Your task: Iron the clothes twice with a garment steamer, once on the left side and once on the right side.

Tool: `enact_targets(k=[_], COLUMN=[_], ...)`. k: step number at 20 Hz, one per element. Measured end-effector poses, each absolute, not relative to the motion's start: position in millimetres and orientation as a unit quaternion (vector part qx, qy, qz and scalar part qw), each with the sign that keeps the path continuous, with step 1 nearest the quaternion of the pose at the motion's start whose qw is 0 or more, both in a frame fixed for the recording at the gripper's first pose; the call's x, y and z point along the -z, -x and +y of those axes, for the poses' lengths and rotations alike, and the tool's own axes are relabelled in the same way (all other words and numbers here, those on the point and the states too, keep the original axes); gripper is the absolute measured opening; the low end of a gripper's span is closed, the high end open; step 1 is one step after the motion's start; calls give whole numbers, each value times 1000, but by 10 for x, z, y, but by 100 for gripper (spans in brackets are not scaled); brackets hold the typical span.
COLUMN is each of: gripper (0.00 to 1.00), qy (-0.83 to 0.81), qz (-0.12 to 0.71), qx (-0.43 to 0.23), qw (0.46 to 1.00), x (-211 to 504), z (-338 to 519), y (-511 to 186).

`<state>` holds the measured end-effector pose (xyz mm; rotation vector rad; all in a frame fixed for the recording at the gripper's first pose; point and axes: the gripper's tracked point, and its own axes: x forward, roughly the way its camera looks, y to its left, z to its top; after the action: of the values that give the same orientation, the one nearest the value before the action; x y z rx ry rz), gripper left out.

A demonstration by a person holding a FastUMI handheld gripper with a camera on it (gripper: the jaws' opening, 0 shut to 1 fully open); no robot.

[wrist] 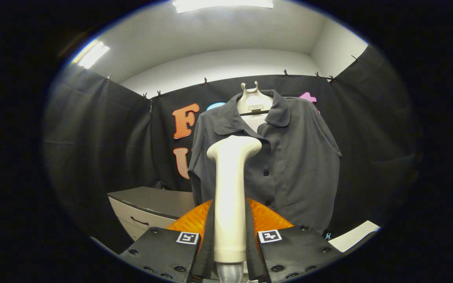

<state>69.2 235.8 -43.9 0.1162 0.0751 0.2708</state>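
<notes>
Clenched claw (229, 236) grips the cream plastic garment steamer handle (229, 196) — both fingers (163, 251) press its sides, handle upright between them. Ribbed grey hose (229, 273) exits the handle's base, low between the fingers. Steamer head (234, 147) flares at the top, aimed at the dark grey button-up collared shirt (289, 169) just beyond it; touching or apart — can't tell. Shirt hangs on a white hanger form (253, 104) against the black cloth wall (96, 137), head sits near the placket, below the collar. Grey table with a drawer (151, 208) stands low beside the shirt's hem. White ceiling with light panels (222, 4) above.
</notes>
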Motion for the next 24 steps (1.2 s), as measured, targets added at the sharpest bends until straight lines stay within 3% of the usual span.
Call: enact_targets(k=[13, 24], gripper=[41, 41], qy=[-50, -41], qz=[30, 43], qx=[-134, -121], qw=[989, 991], x=[533, 761], z=[2590, 2541], y=[-1247, -1149])
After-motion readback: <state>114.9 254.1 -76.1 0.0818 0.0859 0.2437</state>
